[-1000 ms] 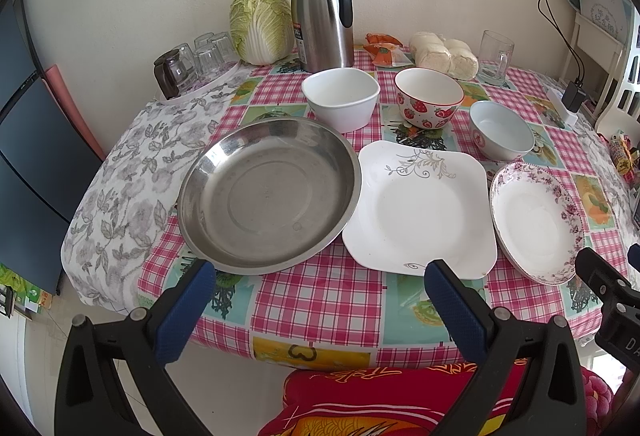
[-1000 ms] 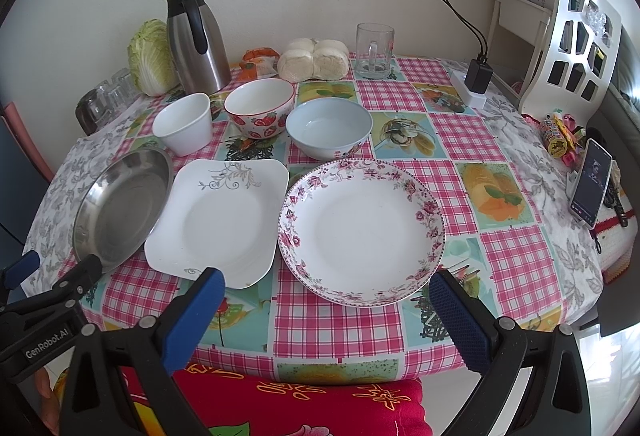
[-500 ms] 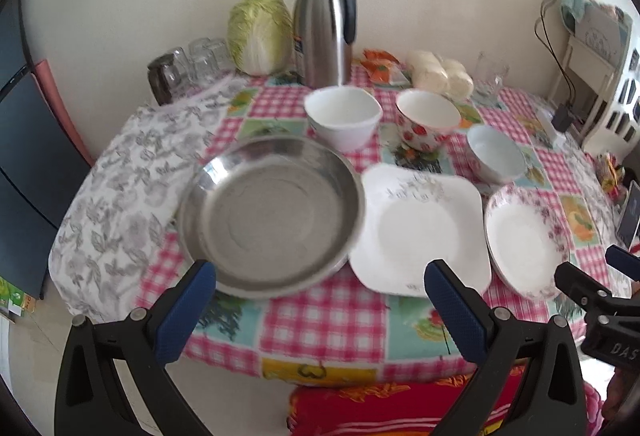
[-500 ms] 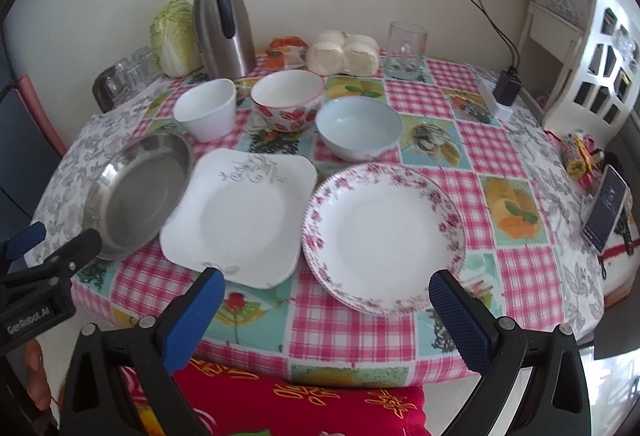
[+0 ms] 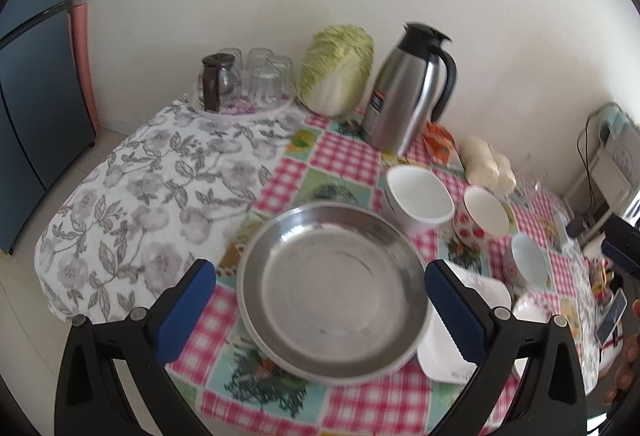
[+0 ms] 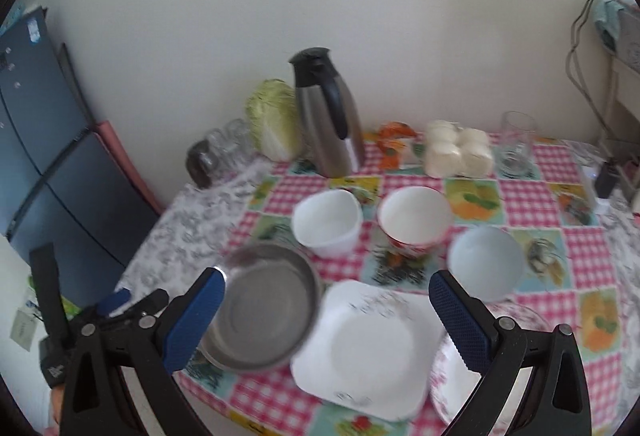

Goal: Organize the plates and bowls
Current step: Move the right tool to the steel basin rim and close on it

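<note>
A steel plate (image 5: pixel 334 292) lies at the table's front left, also in the right wrist view (image 6: pixel 262 310). Beside it lie a white square plate (image 6: pixel 374 348) and a floral round plate (image 6: pixel 456 380). Behind them stand a white bowl (image 6: pixel 326 222), a strawberry bowl (image 6: pixel 414 218) and a pale blue bowl (image 6: pixel 486 262). My left gripper (image 5: pixel 320 310) is open above the steel plate. My right gripper (image 6: pixel 326 320) is open above the square plate. Both are empty.
A steel thermos (image 6: pixel 326 116), a cabbage (image 5: pixel 336 70), upturned glasses (image 5: pixel 248 80), buns (image 6: pixel 458 150) and a glass mug (image 6: pixel 516 144) stand along the table's back by the wall. A dark cabinet (image 6: pixel 44 164) is at left.
Both grippers have swung left and tilted up, so the table sits lower in each view. The dishes have not moved. Both grippers stay open.
</note>
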`<action>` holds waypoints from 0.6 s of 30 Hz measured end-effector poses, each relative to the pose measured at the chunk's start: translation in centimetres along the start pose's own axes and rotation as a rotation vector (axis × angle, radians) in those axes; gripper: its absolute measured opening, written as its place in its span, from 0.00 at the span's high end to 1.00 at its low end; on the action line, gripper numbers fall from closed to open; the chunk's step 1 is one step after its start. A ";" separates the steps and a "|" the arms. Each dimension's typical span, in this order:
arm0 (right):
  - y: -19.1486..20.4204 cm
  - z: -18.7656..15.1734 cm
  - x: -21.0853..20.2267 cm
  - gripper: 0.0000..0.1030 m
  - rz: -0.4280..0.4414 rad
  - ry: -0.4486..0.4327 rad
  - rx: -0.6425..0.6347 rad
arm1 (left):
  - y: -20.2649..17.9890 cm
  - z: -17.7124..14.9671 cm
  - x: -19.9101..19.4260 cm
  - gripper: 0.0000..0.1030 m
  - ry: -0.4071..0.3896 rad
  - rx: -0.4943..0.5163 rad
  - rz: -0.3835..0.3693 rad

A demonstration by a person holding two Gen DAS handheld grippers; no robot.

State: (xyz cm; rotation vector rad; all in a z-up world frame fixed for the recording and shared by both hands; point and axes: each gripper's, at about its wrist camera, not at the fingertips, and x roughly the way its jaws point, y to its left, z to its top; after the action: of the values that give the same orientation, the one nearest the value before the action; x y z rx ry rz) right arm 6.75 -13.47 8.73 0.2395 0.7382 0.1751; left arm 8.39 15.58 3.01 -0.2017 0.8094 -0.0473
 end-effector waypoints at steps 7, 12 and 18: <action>-0.4 -1.7 9.8 0.00 0.036 0.277 0.091 | 3.3 -0.2 3.3 0.00 -0.018 -0.042 0.087; -1.4 -3.8 15.2 0.00 -0.023 0.336 0.103 | 5.6 -1.1 6.6 0.00 0.064 -0.079 0.122; -1.7 -4.4 19.1 0.00 -0.102 0.341 0.049 | 7.6 -2.7 9.7 0.00 0.145 -0.137 0.135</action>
State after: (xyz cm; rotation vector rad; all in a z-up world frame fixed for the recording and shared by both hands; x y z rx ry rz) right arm 17.78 -9.80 -7.15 0.2201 1.0923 0.1014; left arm 12.85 21.47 -7.20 -0.2746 0.9701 0.1218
